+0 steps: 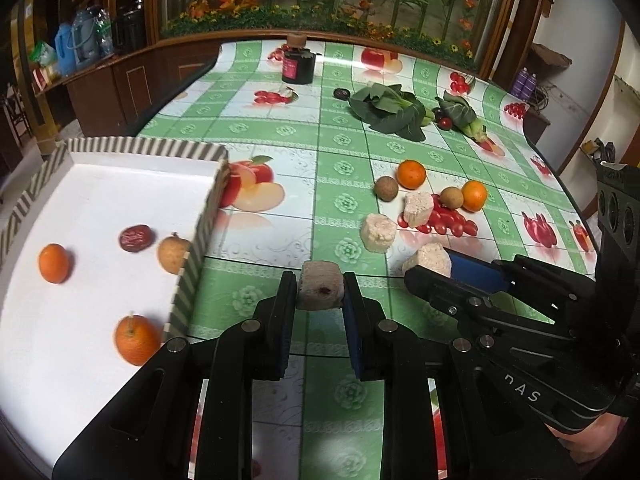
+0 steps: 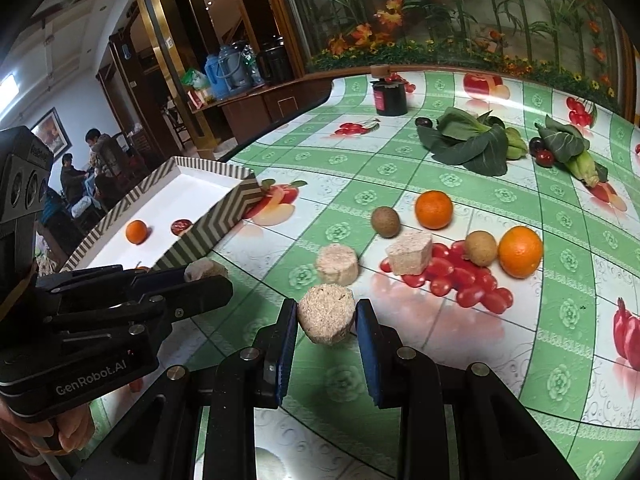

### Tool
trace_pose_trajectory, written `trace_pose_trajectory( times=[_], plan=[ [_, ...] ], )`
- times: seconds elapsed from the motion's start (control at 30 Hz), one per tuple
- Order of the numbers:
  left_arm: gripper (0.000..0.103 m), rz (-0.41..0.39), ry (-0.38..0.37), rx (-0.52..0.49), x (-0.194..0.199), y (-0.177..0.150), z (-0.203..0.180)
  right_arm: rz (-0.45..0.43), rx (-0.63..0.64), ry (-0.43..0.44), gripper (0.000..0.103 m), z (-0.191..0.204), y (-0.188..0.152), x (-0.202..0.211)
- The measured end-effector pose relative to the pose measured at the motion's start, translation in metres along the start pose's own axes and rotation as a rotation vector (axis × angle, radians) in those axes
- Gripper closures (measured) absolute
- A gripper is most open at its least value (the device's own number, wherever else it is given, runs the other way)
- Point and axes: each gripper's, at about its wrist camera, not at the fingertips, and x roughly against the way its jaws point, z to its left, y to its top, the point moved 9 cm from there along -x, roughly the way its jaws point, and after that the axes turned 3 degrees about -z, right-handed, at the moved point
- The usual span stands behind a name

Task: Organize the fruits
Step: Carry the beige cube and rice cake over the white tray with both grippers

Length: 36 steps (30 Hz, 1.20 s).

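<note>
Tongs on the left (image 1: 320, 292) squeeze a pale crumbly block (image 1: 321, 290) just beside the striped tray (image 1: 200, 236). The right tongs (image 2: 327, 318) pinch another crumbly block (image 2: 326, 314). Two oranges (image 1: 54, 263), a red date (image 1: 136, 238) and a brown fruit (image 1: 173, 254) sit in the tray; more oranges (image 2: 433, 209) lie on the table (image 2: 440, 360).

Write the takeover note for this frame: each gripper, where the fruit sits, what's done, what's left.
Left gripper is shut on a beige block. Right gripper brackets another beige puck; whether it grips is unclear.
Done: the striped tray holds two oranges, a dark red fruit and a tan fruit.
Left: on the tablecloth, two oranges, two brown round fruits and two more beige blocks.
</note>
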Motion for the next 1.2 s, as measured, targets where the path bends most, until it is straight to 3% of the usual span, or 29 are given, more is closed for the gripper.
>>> trace_pose_trajectory(
  times=[0.5, 1.2],
  plan=[
    [0.081, -0.056, 0.067, 0.008, 0.030, 0.006, 0.044, -0.018, 0.051, 0.043, 0.074, 0.052, 0.009, -0.003],
    [0.081, -0.074, 0.184, 0.093, 0.057, -0.001, 0.143, 0.007, 0.167, 0.107, 0.074, 0.130, 0.039, -0.040]
  ],
)
